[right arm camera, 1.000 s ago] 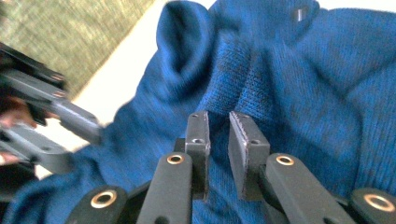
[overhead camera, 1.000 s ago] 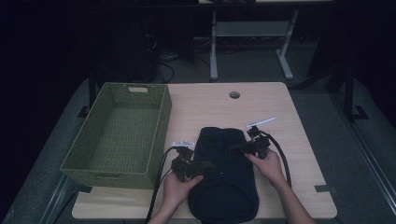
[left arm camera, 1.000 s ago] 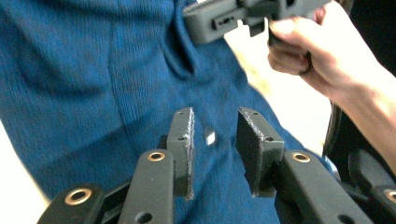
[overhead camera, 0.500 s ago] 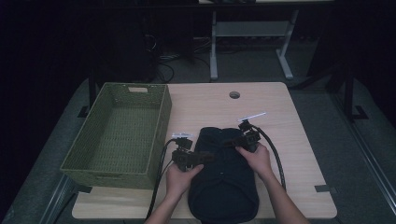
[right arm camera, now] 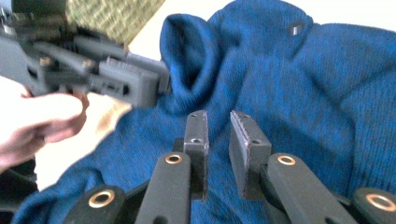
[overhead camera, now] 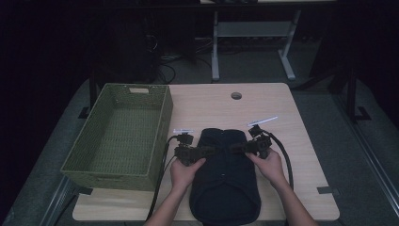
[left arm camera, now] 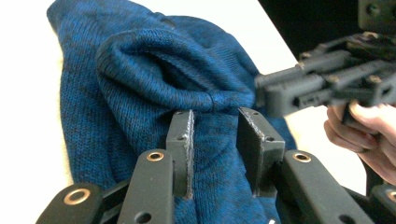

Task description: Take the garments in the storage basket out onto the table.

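From the high view, a dark blue knitted garment (overhead camera: 225, 179) lies folded on the near middle of the light wooden desk (overhead camera: 301, 141), reaching from the near edge toward the centre. The left tool (overhead camera: 207, 151) comes in from the left over the garment's far left part, and the right tool (overhead camera: 237, 148) comes in from the right over its far right part; the two tips point at each other, close together above the fabric. A green woven basket (overhead camera: 117, 165) stands on the left side of the desk, just beside the garment. A small white strip (overhead camera: 262, 121) lies on the desk just beyond the right tool.

In the left gripper view, the garment (left arm camera: 140, 79) bulges into a raised fold just ahead of the jaws. The left tool (left arm camera: 215, 128) has its jaws narrow but apart, with knit below the gap and no clear pinch. The right tool (left arm camera: 268, 95) enters from the right, its tip at the fold.

In the right gripper view, the right tool (right arm camera: 219, 126) shows a narrow gap over the garment (right arm camera: 303, 93), with nothing clearly clamped. The left tool (right arm camera: 161, 86) is on the left beside a standing fold.
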Motion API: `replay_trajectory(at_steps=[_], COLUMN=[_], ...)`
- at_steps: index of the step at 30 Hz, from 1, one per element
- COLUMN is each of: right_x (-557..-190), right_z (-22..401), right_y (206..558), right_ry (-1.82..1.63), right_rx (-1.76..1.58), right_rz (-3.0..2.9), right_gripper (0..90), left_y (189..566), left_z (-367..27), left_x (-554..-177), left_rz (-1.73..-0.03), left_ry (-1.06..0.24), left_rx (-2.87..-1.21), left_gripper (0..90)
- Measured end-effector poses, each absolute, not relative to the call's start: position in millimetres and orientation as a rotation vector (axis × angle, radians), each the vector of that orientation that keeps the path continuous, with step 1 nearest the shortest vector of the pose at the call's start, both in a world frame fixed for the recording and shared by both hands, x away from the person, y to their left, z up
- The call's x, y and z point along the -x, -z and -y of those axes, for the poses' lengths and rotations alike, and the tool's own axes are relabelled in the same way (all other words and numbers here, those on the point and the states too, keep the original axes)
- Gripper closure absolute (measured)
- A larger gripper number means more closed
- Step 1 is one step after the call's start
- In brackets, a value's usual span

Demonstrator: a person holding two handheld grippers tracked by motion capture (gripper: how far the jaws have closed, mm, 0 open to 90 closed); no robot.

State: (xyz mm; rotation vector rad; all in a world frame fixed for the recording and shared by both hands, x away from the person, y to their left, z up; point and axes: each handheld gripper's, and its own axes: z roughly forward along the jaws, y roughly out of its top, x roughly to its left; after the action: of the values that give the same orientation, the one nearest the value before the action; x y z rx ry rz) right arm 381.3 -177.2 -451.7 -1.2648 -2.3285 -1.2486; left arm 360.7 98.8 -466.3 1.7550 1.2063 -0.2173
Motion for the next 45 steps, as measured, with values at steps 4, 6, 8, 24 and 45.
replay_trajectory(at_steps=[4, 6, 8, 24, 45], right_x=[-377, -377, -375, -354, -382], right_z=[175, 175, 175, 176, 203], right_y=[467, 470, 470, 469, 458], right_ry=[1.185, 1.184, 1.192, 1.181, 1.233], right_rx=[1.268, 1.268, 1.264, 1.200, 1.353], right_rz=[2.340, 2.342, 2.344, 2.356, 2.308], right_gripper=[76.0, 76.0, 76.0, 71.6, 65.3], left_y=[475, 475, 474, 467, 448], left_z=[-93, -93, -92, -101, -113], left_x=[-363, -362, -360, -340, -374], left_rz=[-1.245, -1.248, -1.249, -1.189, -1.249], left_ry=[0.239, 0.236, 0.235, 0.271, 0.263], left_rx=[-1.797, -1.813, -1.827, -1.817, -1.687], left_gripper=[65.8, 65.9, 65.9, 65.8, 65.1])
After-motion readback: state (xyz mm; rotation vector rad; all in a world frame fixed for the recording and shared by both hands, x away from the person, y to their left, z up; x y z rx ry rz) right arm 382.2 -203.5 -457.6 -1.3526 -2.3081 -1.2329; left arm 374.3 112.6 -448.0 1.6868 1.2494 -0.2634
